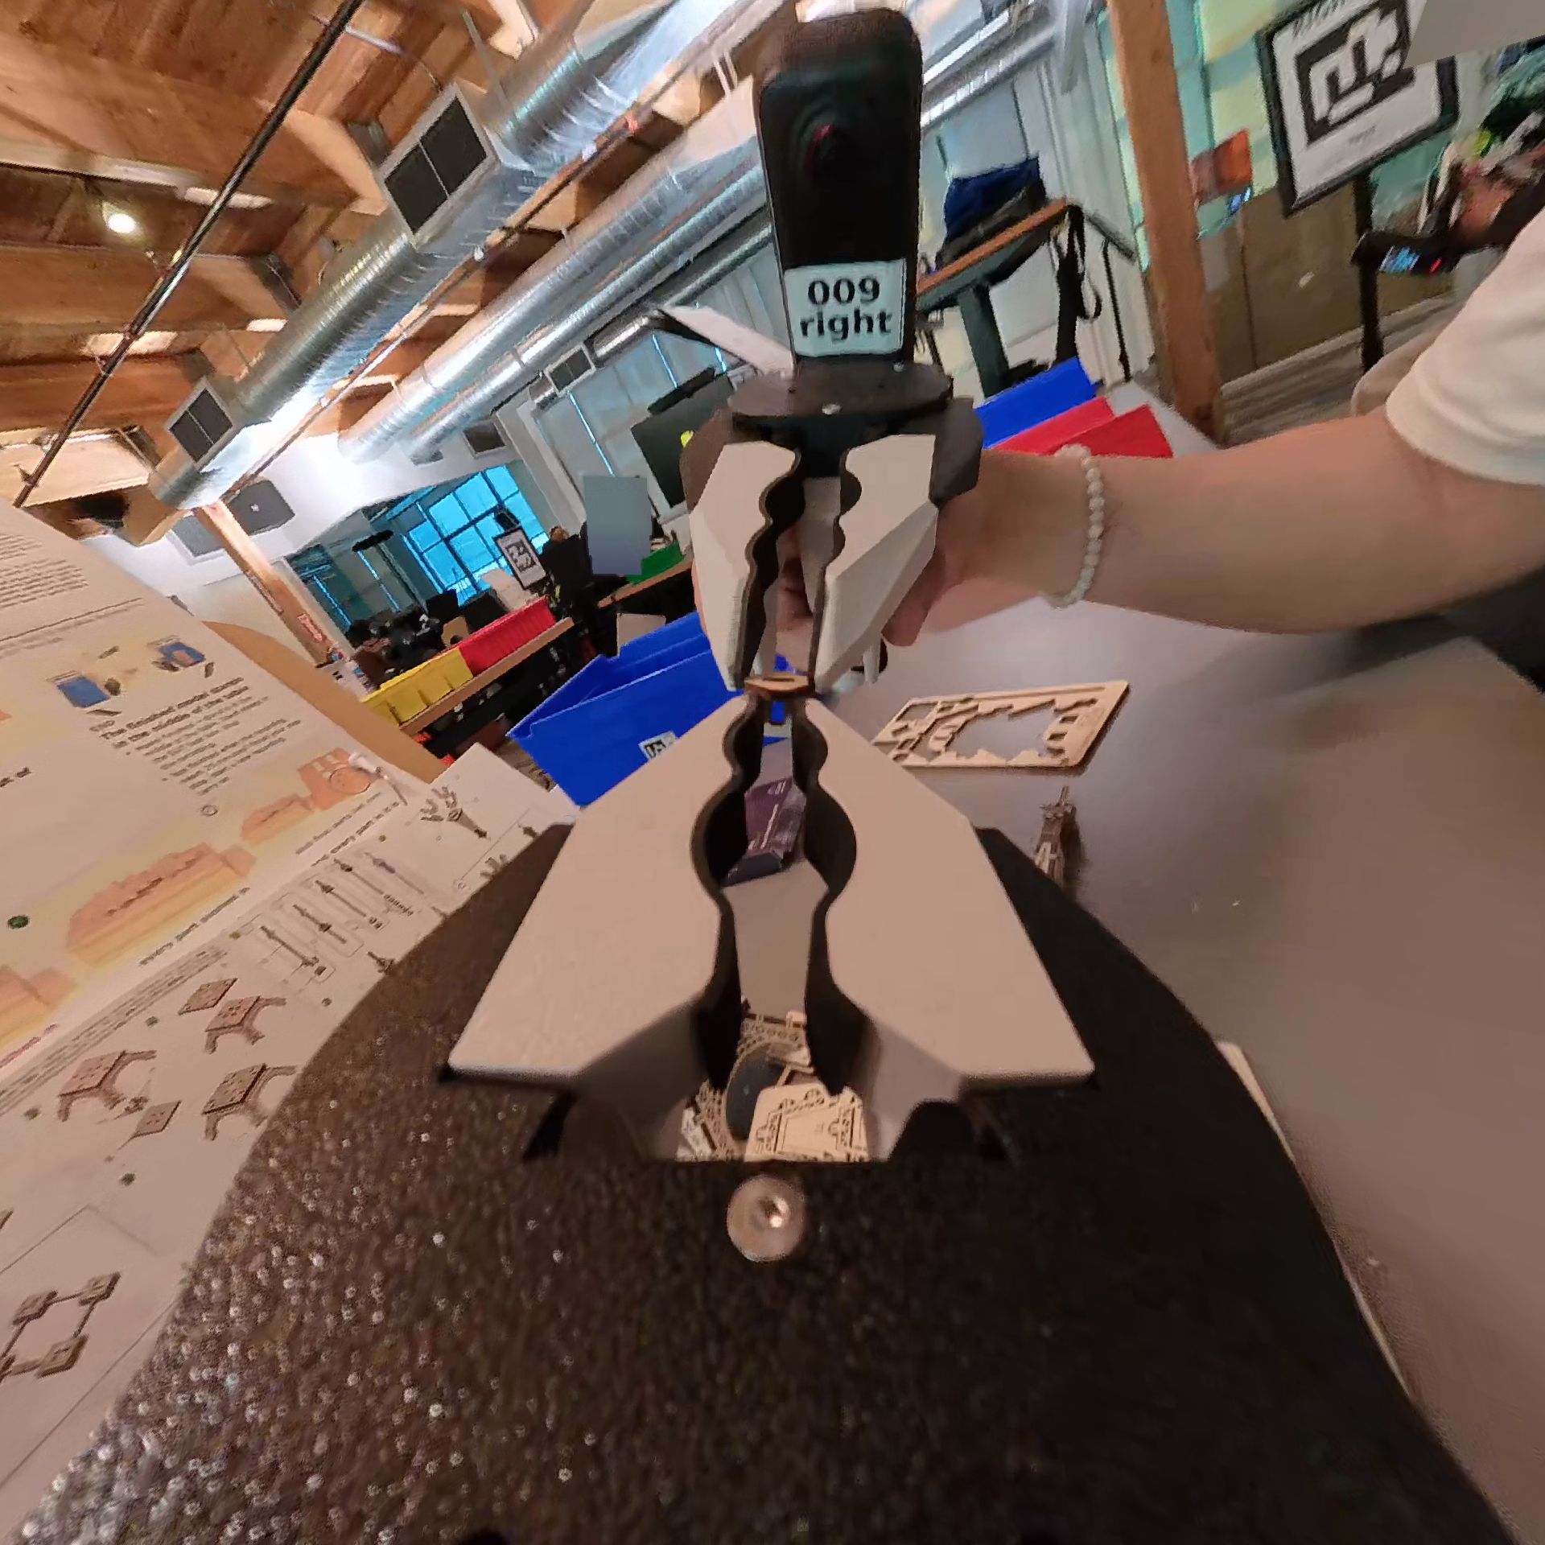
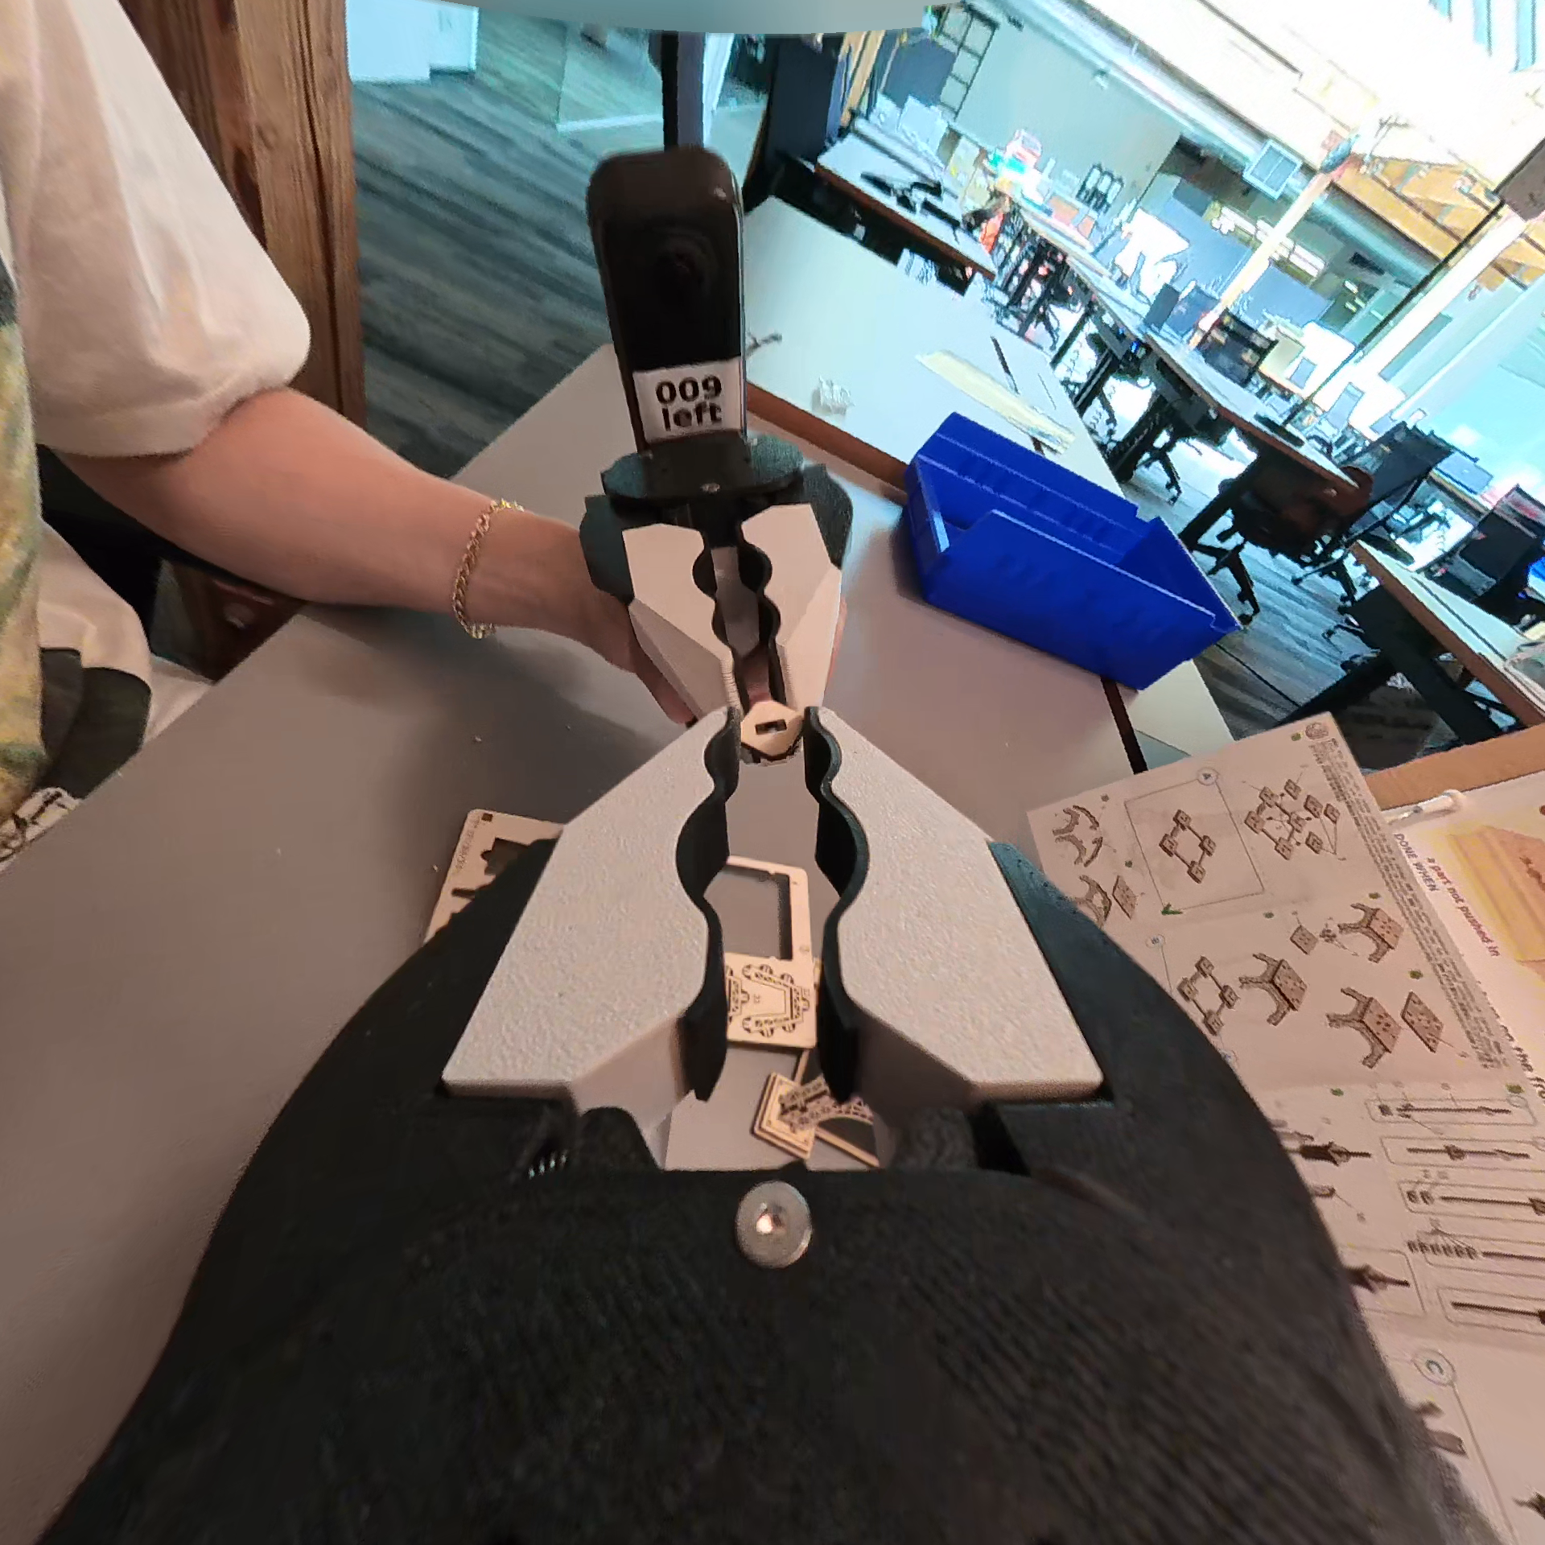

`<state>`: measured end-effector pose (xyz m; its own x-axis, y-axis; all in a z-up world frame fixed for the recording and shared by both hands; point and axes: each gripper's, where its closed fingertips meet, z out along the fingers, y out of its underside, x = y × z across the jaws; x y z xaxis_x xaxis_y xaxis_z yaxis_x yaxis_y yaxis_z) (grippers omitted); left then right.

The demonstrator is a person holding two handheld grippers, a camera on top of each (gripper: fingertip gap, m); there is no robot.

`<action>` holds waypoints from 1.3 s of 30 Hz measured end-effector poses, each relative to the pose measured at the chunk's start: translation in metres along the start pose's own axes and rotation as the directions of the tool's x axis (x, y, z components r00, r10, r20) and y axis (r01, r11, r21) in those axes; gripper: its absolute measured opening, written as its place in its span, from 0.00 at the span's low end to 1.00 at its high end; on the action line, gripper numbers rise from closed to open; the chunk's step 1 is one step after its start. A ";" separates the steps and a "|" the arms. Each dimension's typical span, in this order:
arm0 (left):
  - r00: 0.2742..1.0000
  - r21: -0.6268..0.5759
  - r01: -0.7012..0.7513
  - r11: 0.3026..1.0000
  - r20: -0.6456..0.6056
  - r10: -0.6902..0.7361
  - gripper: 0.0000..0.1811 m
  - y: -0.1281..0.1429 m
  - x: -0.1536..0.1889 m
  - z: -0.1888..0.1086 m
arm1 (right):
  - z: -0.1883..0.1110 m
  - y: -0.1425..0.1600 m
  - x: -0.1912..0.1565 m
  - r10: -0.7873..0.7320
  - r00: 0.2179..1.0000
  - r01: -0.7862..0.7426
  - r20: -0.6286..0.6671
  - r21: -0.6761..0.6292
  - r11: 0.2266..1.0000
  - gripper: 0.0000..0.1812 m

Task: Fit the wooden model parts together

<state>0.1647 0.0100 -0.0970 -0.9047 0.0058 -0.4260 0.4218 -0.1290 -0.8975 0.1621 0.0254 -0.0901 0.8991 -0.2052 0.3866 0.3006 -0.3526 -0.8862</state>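
A small flat wooden piece with a square hole is pinched between the tips of my right gripper, which is shut on it above the grey table. My left gripper points at it from the other side, tip to tip. Its fingers are closed on what looks like a thin wooden part, mostly hidden, touching the piece. In the left wrist view the right gripper comes down from above. In the right wrist view the left gripper is beyond the piece.
Loose cut wooden parts lie on the table under the grippers. An emptied wooden sheet and a small tower model sit to the right. Instruction sheets cover one side. A blue bin stands at the table edge. Left and right tips are no more than a few centimetres apart.
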 end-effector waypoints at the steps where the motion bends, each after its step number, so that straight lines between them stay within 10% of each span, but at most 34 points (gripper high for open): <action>1: 1.000 -0.010 -0.007 1.000 -0.001 0.007 0.02 0.001 0.000 0.000 | 0.001 0.002 0.000 -0.004 1.000 0.004 -0.001 -0.012 1.000 0.07; 39: 0.990 -0.330 -0.101 0.938 0.063 0.129 0.03 0.049 -0.009 0.009 | -0.002 0.052 0.013 -0.100 0.993 0.074 -0.066 -0.314 0.946 0.00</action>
<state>0.1929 -0.0055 -0.1366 -0.8446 -0.0735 -0.5303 0.5075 0.2057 -0.8367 0.1885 0.0033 -0.1305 0.8415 -0.2290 0.4893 0.2514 -0.6357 -0.7298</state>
